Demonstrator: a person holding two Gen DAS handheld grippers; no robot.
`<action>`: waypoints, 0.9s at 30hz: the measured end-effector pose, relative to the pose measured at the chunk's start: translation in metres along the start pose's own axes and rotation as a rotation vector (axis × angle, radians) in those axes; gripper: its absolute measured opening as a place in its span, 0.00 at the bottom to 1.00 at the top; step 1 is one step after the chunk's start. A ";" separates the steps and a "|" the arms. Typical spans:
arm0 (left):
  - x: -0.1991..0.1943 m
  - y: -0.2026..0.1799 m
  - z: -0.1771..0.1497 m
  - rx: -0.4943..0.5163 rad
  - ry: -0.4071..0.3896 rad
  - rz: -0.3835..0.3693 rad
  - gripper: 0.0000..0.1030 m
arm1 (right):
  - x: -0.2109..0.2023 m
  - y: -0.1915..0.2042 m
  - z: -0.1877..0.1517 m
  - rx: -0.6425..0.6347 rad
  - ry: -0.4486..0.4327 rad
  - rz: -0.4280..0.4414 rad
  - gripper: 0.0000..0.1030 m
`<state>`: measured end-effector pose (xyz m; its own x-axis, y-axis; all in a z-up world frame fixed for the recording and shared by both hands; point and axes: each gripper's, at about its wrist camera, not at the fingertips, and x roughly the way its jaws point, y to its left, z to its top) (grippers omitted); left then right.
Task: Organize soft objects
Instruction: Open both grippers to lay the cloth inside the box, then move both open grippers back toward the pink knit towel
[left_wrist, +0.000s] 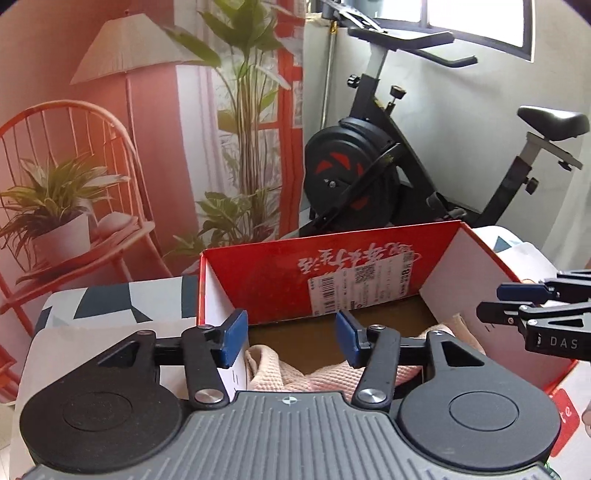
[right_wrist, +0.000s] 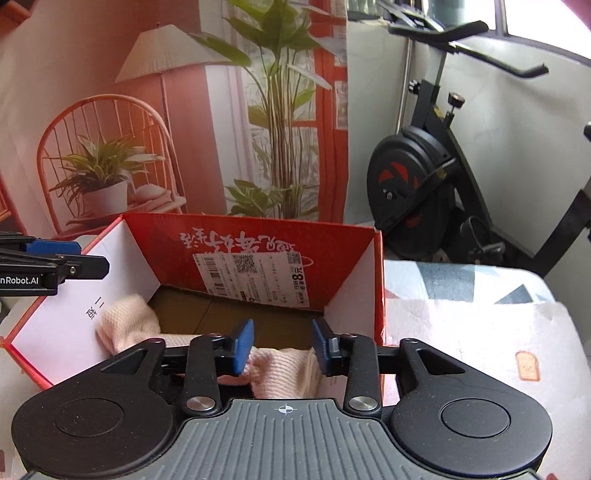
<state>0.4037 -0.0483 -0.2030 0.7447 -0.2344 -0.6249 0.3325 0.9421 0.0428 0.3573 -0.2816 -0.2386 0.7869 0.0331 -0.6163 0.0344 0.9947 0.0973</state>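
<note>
Open-topped red cardboard box (right_wrist: 258, 240), white inner side walls: entry from above unobstructed. Tall far wall and both side walls block sideways approach. Brown floor bare at the back; crumpled pink knitted cloth (right_wrist: 284, 373) fills the near part. Left gripper (left_wrist: 291, 338) and right gripper (right_wrist: 282, 345), fingers apart, crowd the near edge. Patterned white-and-grey cover (right_wrist: 480, 332) right of box is open surface. Black exercise bike (left_wrist: 388, 158) stands behind.
</note>
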 end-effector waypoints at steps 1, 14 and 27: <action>-0.004 -0.001 -0.001 0.000 -0.003 -0.003 0.54 | -0.004 0.001 0.000 0.002 -0.009 0.004 0.36; -0.076 -0.005 -0.035 -0.041 -0.073 -0.015 0.99 | -0.072 0.030 -0.024 -0.020 -0.119 0.030 1.00; -0.145 -0.007 -0.083 -0.057 -0.096 -0.027 1.00 | -0.131 0.047 -0.070 0.032 -0.147 0.000 1.00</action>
<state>0.2454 -0.0007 -0.1775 0.7886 -0.2789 -0.5479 0.3217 0.9467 -0.0189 0.2130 -0.2328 -0.2080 0.8686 0.0163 -0.4953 0.0521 0.9909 0.1241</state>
